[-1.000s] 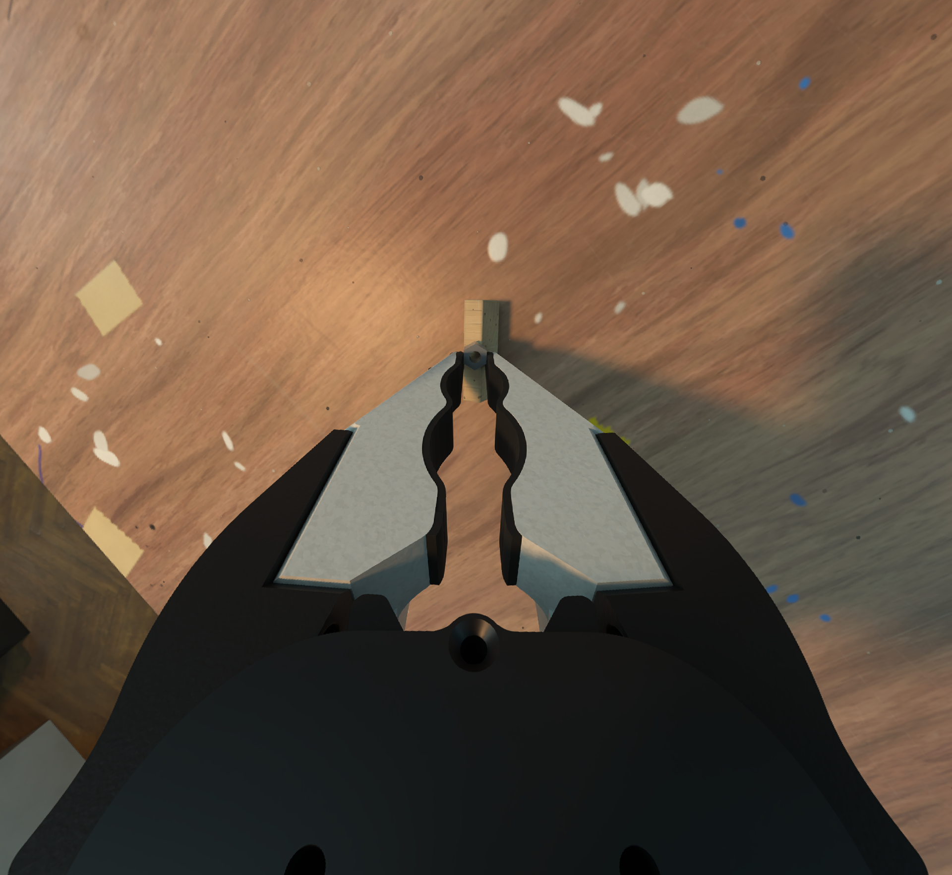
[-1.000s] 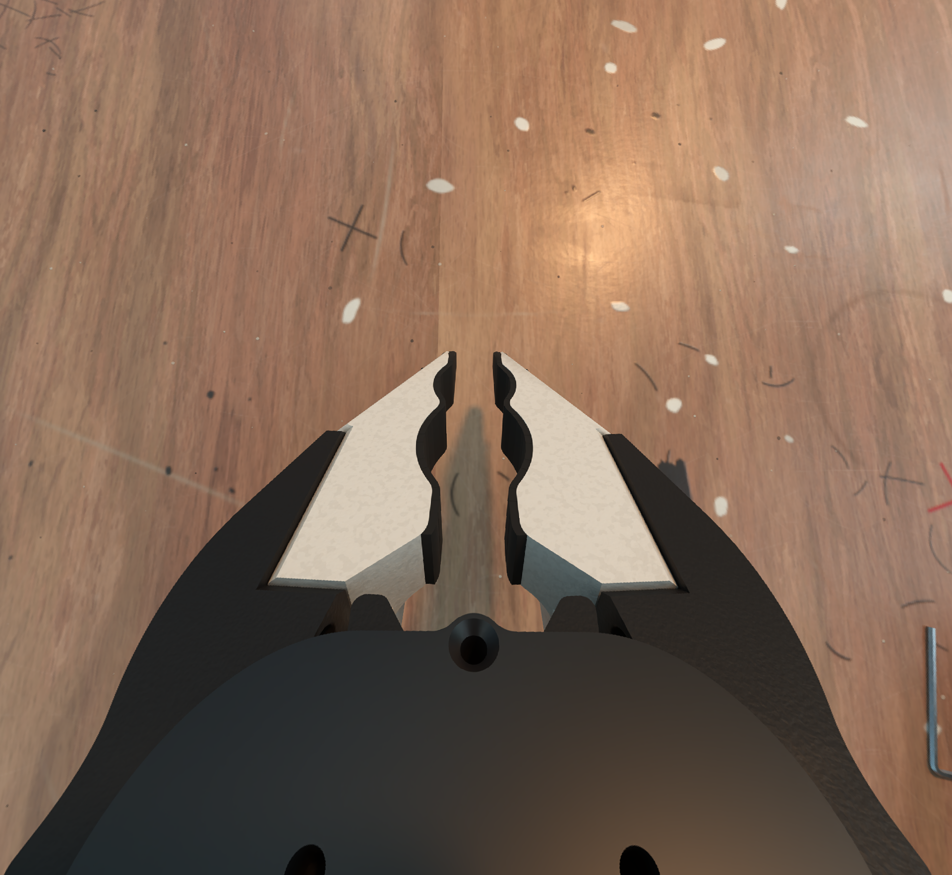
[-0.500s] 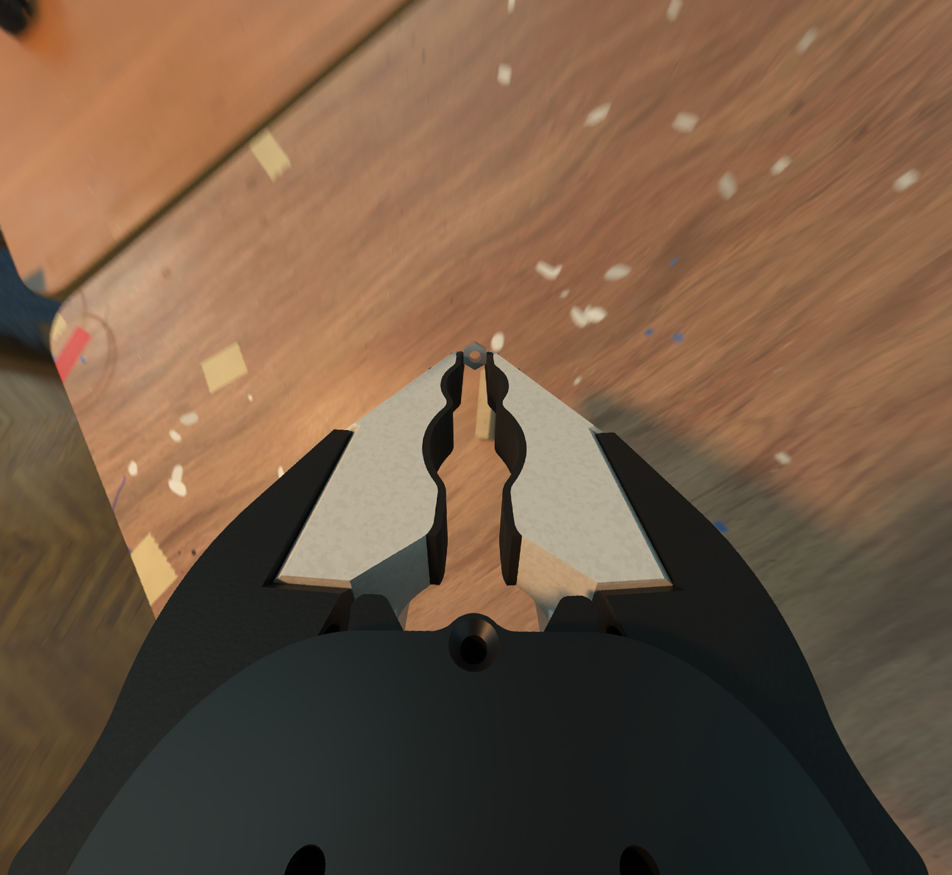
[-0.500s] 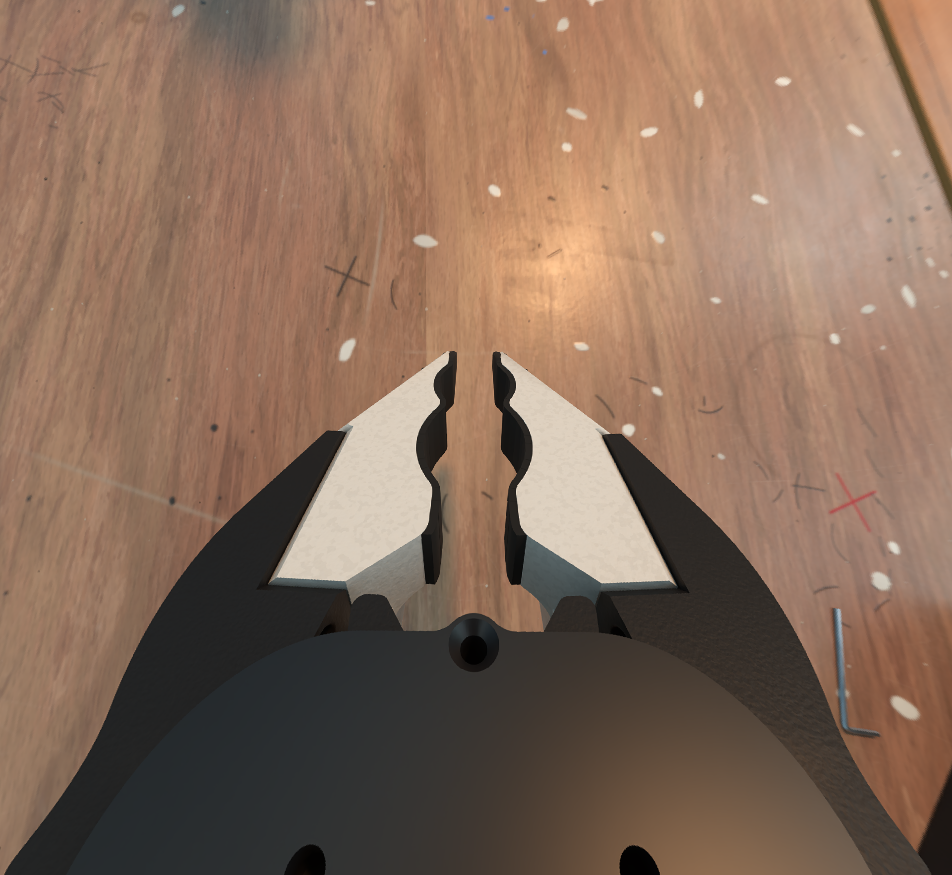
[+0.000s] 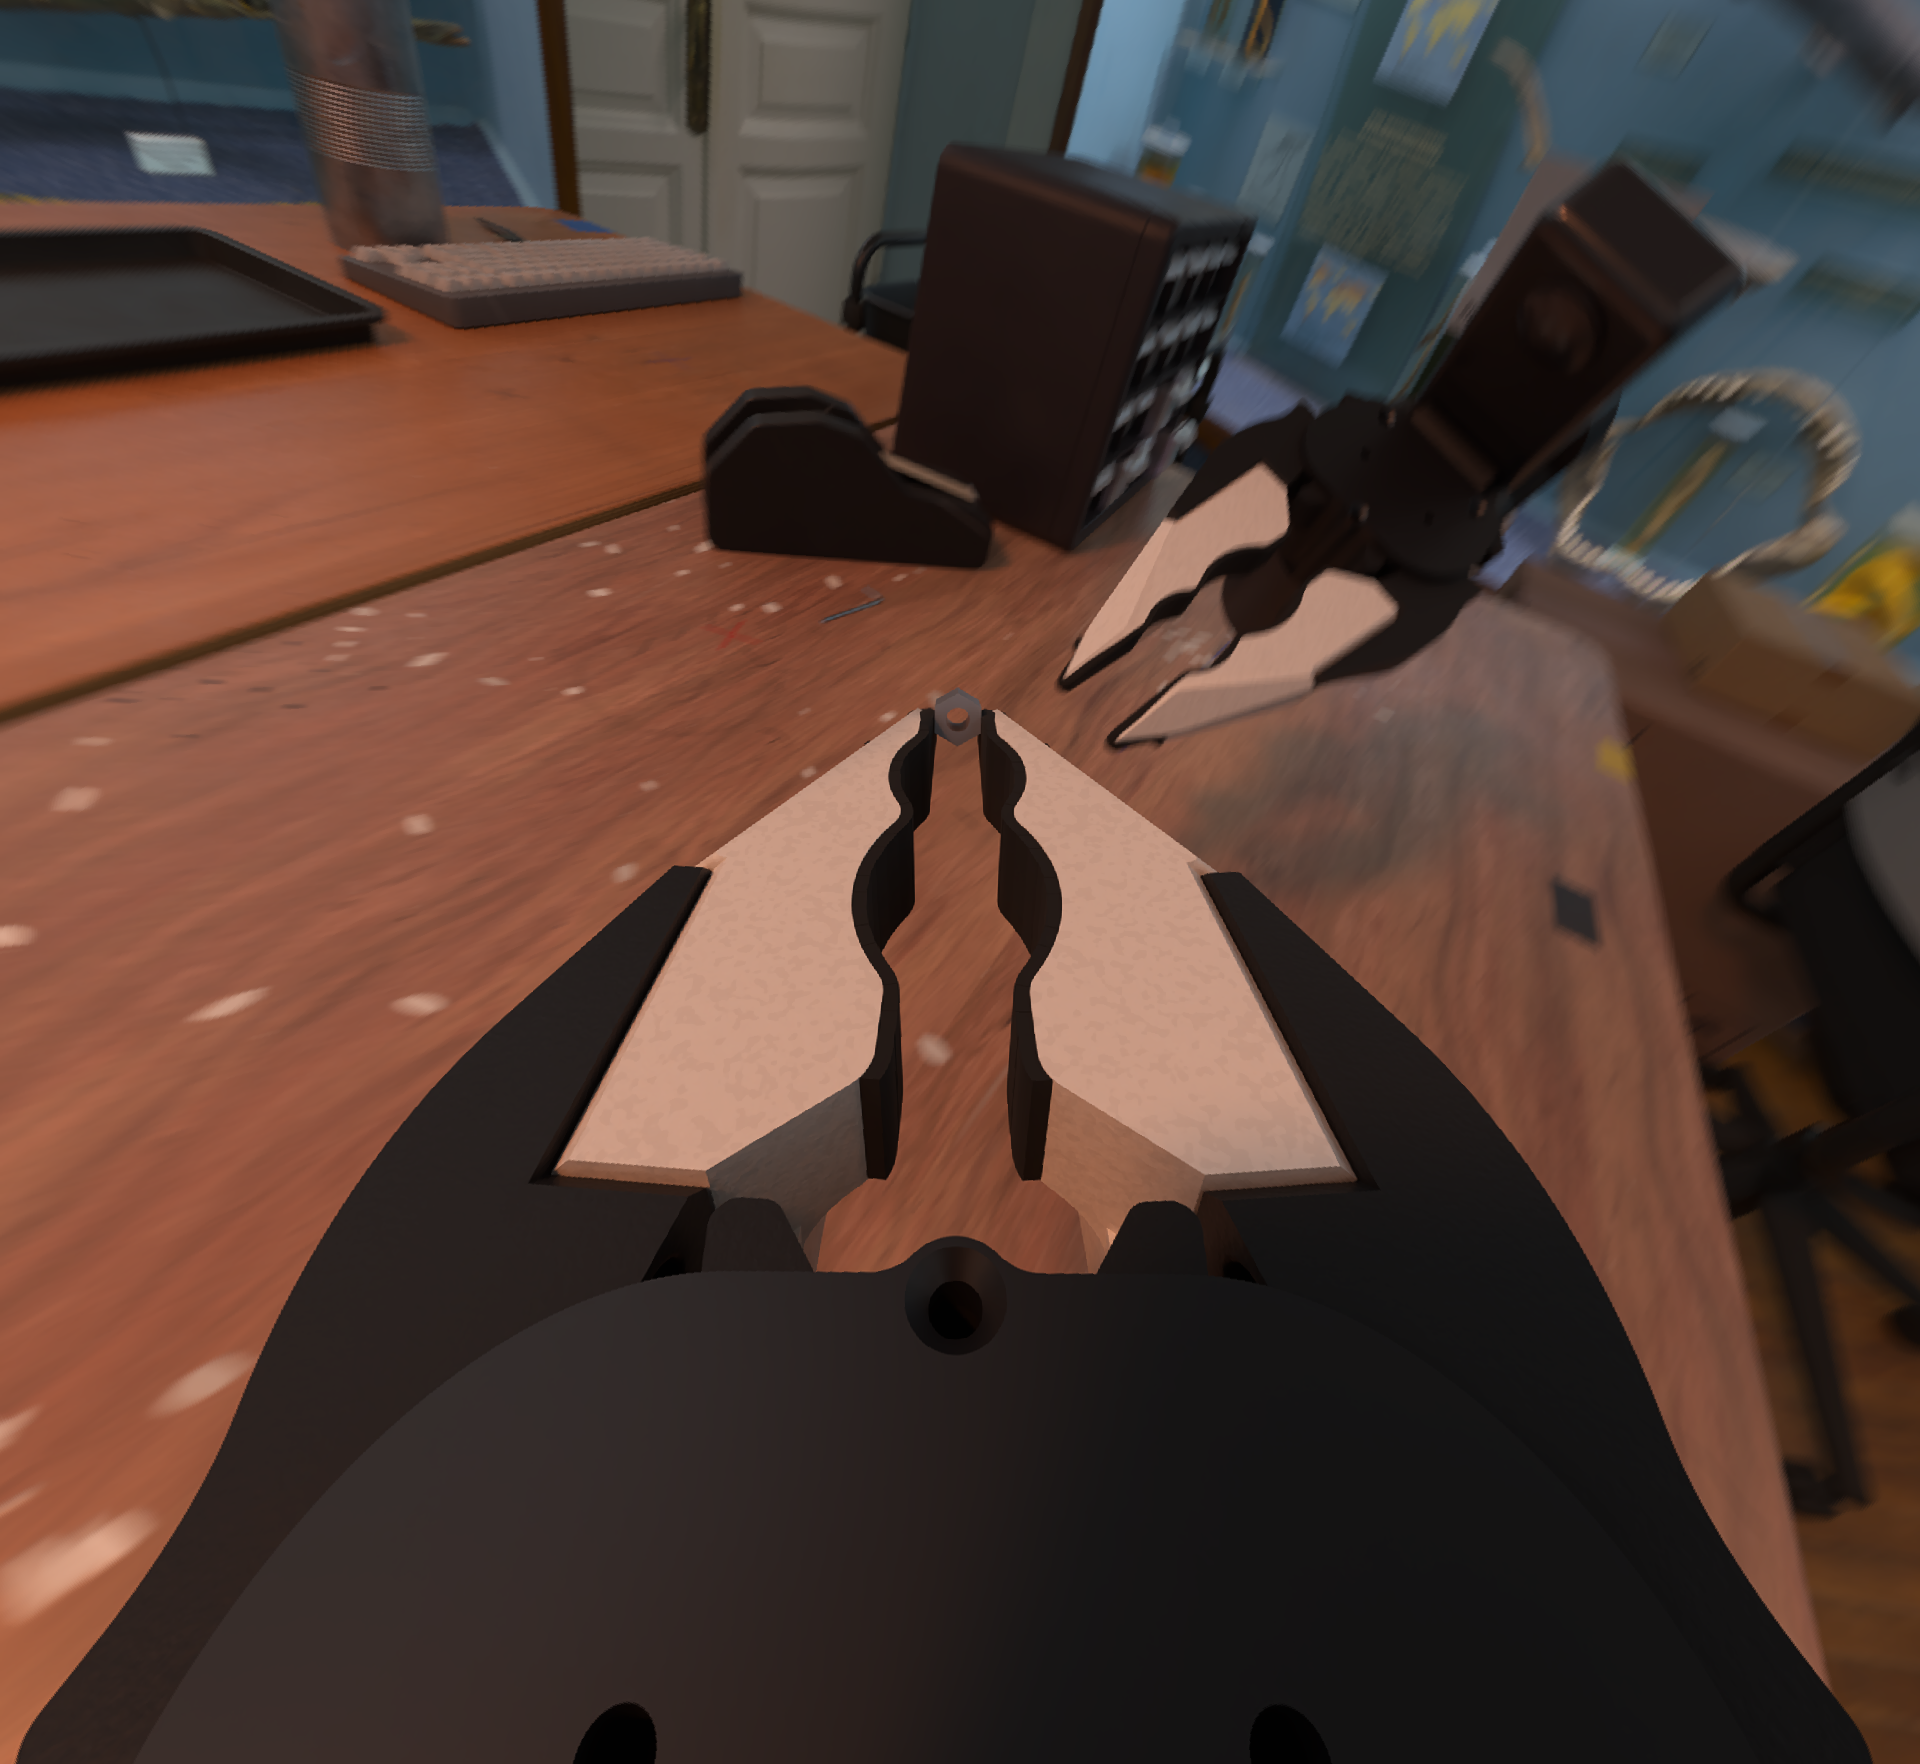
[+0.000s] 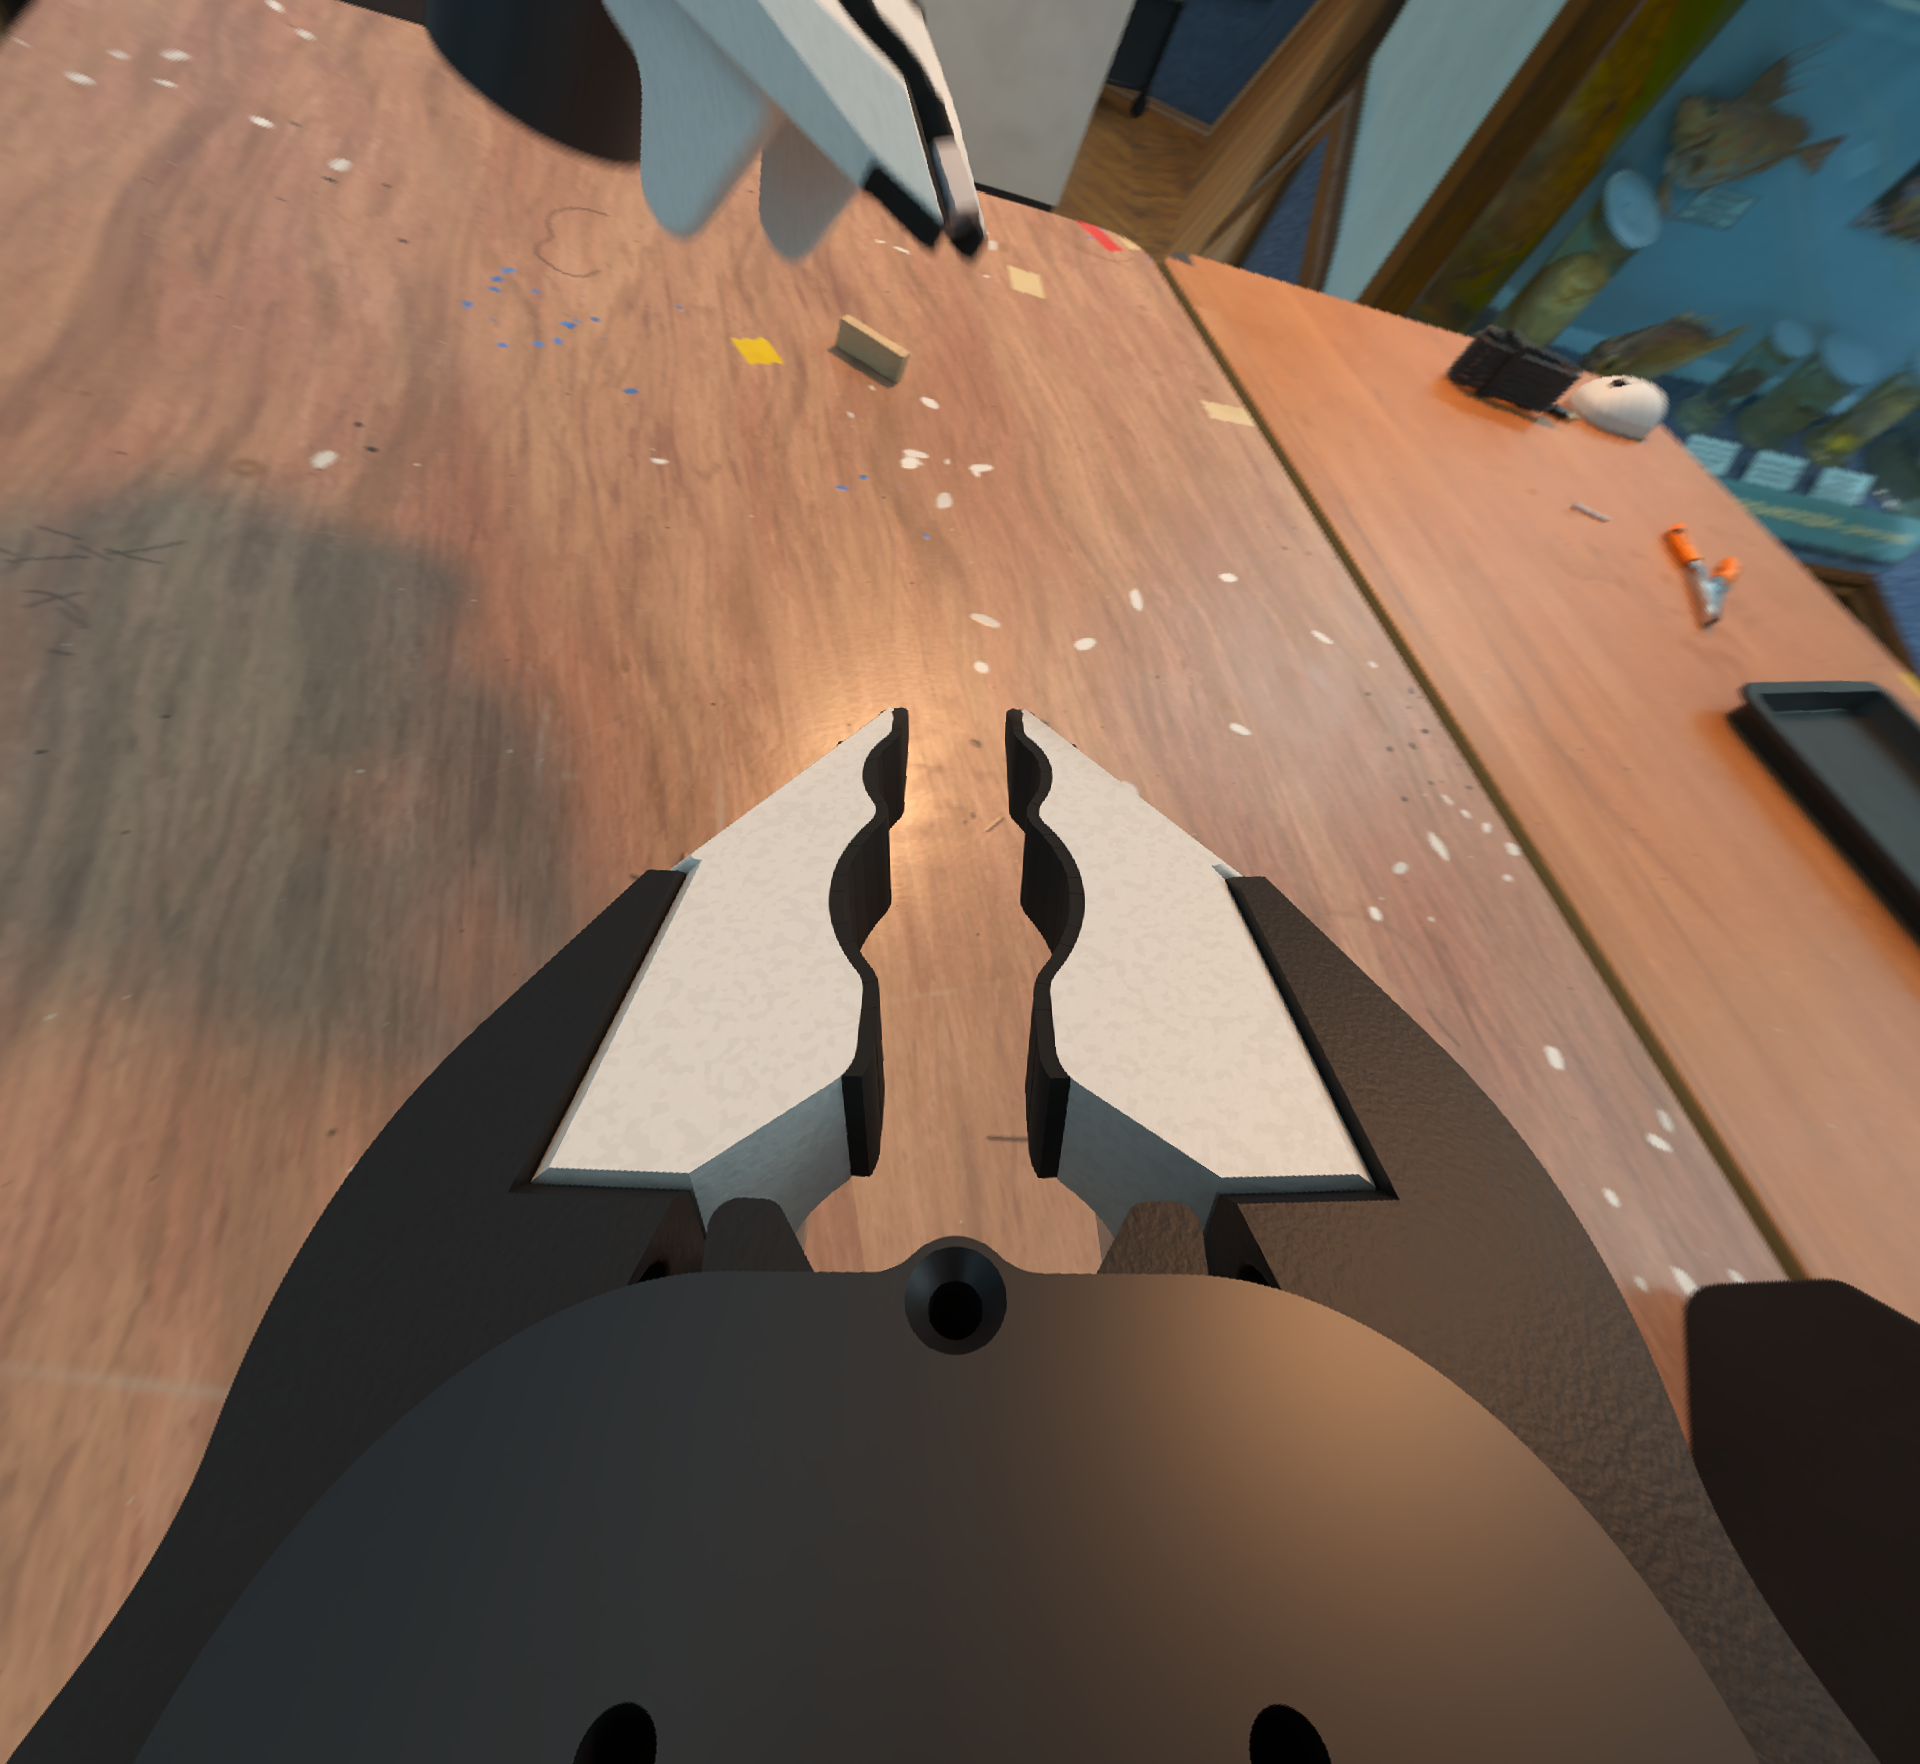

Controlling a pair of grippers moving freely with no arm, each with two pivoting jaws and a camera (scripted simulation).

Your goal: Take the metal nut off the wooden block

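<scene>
Two wrist cameras facing each other over one table

The left wrist view looks low along the table [image 5: 312, 831] towards the white door [image 5: 727, 31], the right gripper [image 5: 1122, 691] near ahead. The right wrist view looks steeply down on the same table [image 6: 312, 675], well short of the wooden block [image 6: 871, 350]; both share the paint-flecked tabletop.

Two grippers [image 5: 954, 720] [image 6: 954, 727], one metal nut [image 5: 953, 712], one wooden block [image 6: 871, 350], one tape dispenser [image 5: 831, 488].
</scene>
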